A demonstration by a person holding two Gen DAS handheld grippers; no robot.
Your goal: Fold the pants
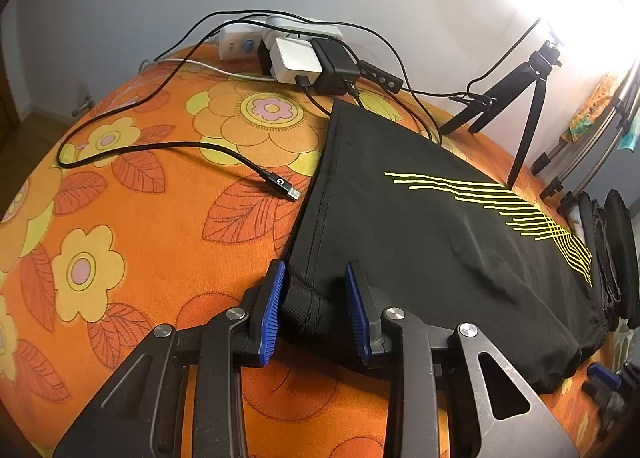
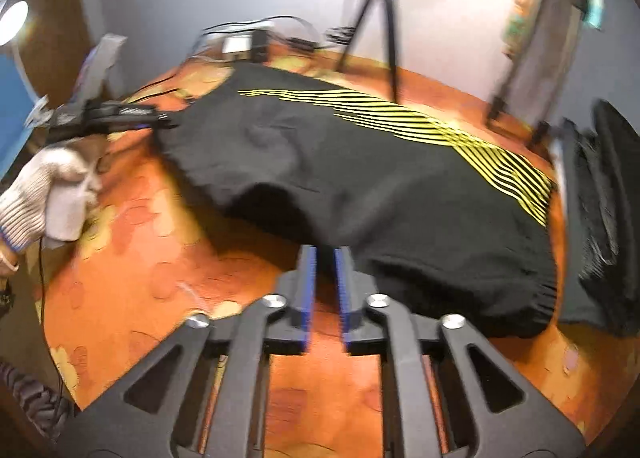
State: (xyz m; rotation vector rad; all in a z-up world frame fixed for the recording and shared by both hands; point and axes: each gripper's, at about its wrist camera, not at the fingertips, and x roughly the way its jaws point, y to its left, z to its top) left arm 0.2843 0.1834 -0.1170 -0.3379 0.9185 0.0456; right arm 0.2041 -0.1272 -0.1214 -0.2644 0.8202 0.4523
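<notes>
Black pants [image 1: 420,226] with yellow stripes lie folded on the orange flowered cover [image 1: 160,242]. My left gripper [image 1: 316,282] is open, its blue fingers [image 1: 274,306] on either side of the pants' near left corner, a bunched hem between them. In the blurred right wrist view the pants [image 2: 360,170] fill the middle. My right gripper [image 2: 325,258] has its jaws nearly together at the pants' near edge; I cannot tell whether cloth is pinched. The left gripper [image 2: 160,122], held by a gloved hand, shows at the pants' left corner.
A power strip with chargers [image 1: 288,50] and loose black cables [image 1: 168,146] lie at the back left. A small tripod [image 1: 520,106] stands behind the pants. Dark folded clothes [image 1: 616,258] are stacked at the right edge. Metal stand legs [image 1: 580,162] lean by the wall.
</notes>
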